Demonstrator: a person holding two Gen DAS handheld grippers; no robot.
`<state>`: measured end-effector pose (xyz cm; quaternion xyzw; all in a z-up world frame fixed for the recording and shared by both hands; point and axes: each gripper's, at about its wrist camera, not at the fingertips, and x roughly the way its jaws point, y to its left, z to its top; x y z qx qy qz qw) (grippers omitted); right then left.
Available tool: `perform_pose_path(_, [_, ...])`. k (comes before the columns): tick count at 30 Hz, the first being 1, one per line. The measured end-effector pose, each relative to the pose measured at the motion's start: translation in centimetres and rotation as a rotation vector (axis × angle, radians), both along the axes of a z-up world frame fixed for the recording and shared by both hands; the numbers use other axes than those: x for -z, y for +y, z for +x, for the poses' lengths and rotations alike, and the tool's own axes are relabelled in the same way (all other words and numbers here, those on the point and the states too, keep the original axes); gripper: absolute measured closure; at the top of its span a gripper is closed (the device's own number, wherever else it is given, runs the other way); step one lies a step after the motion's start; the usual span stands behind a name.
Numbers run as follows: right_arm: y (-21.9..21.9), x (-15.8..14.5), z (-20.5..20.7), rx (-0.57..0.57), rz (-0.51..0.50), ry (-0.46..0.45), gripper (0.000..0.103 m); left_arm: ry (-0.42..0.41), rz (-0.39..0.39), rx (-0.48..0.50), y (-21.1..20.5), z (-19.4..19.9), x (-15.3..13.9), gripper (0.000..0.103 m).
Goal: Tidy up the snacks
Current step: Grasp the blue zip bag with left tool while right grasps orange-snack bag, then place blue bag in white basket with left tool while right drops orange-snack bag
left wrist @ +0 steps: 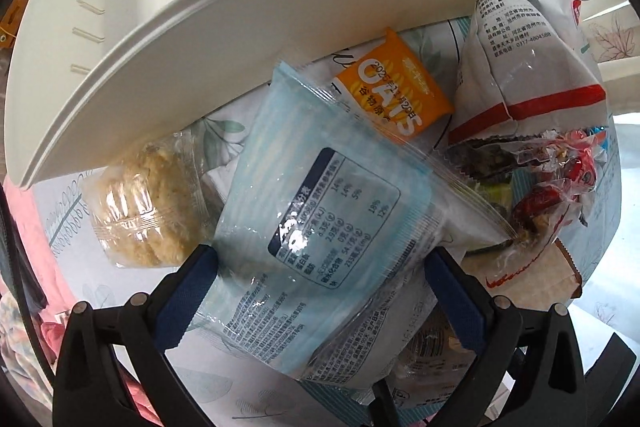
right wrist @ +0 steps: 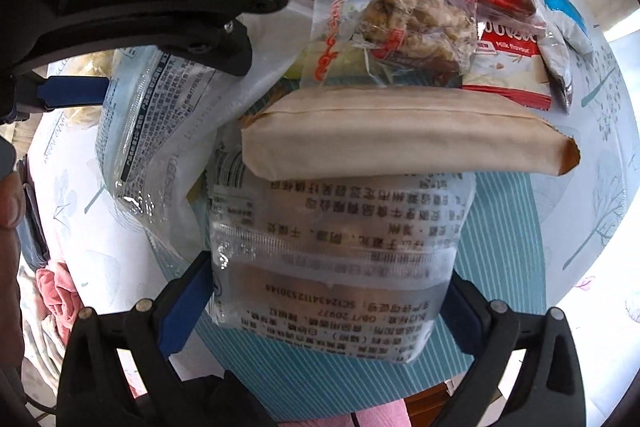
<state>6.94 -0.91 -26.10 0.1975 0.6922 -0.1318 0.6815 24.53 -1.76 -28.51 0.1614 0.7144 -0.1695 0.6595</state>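
Note:
My left gripper is shut on a light-blue see-through snack packet, held tilted in front of a white plastic bin. In the right wrist view the same packet hangs from the left gripper's blue pad at the upper left. My right gripper is shut on a clear packet with black print, low over a teal striped mat. A brown paper packet lies across the clear packet's far end.
A snack pile lies on the leaf-print tablecloth: an orange OATS packet, a grey bag with a red stripe, round crackers in clear wrap and red wrapped sweets. A hand shows at the left edge.

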Motion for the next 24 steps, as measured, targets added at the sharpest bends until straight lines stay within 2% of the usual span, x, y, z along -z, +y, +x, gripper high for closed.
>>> perform_pose_path(4, [0.7,-0.6,0.1,-0.005,0.000,-0.007,0.020,-0.003,-0.013,-0.014,1.7,-0.7,-0.6,0.009])
perform_pose_path(9, [1.6,-0.9,-0.7,0.041,0.029,0.011,0.022,0.021,-0.030,-0.045,4.4,-2.2,-1.6,0.021])
perform_pose_path(11, [1.3,-1.0,-1.0,0.061,0.042,0.031,0.023,0.011,-0.043,-0.053,5.3,-2.6,-2.2,0.035])
perform_pose_path(14, [1.8,-1.1,-2.1,0.095,0.083,0.056,0.023,0.018,-0.057,-0.066,6.7,-3.2,-2.7,0.047])
perform_pose_path(17, [2.2,-1.8,-3.3,0.116,0.092,0.051,0.023,0.030,-0.054,-0.084,8.3,-4.1,-2.6,0.051])
perform_pose_path(24, [2.6,-5.4,-4.5,0.139,0.067,-0.036,0.023,0.061,-0.078,-0.112,12.5,-6.9,-3.2,0.058])
